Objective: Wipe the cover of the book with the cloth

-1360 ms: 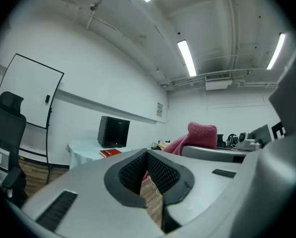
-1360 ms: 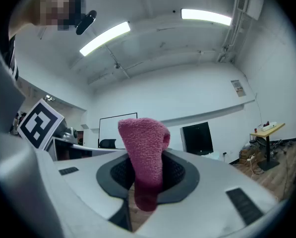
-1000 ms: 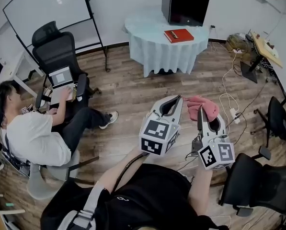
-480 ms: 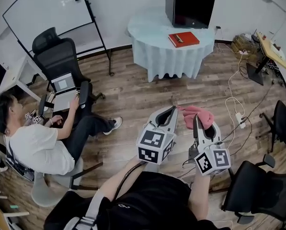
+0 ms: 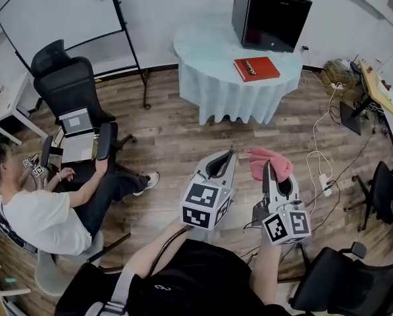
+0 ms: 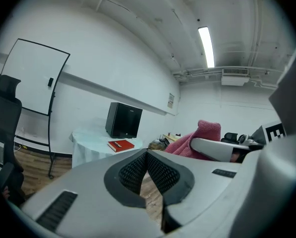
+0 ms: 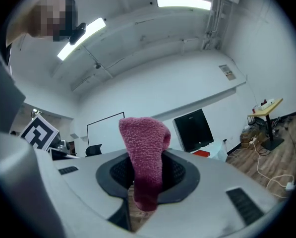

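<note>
Carrying the cloth (image 7: 144, 148) in the right tool (image 5: 268, 168): jaws clamped on a fold of it, with a rounded hump of pink terry standing above the pads and a short tail hanging below. Left tool (image 6: 147, 156): jaws together at the tips, nothing between them. It sits just left of the right one, both held out over the wooden floor (image 5: 176, 137), near the person's body.

Book (image 5: 256, 68): red, lying flat toward the right near edge of the round draped surface (image 5: 209, 41) at the far side of the room, on the near side of a black box (image 5: 270, 15). It is well apart from both tools, so wiping has not begun.

Handling, judged:
- Cloth is soft, light and limp. Little slip risk in the pads, but the bunched hump gives only a small contact patch. A loose flap laid flat on the cover would wipe better
- Book is stiff, probably of moderate weight, and the cover looks smooth. It is likely to slide on the drape when pushed, so the left tool should press on a corner or the spine edge, clear of the wiped area
- The drape may ruck under sideways force: use light strokes toward the held edge
</note>
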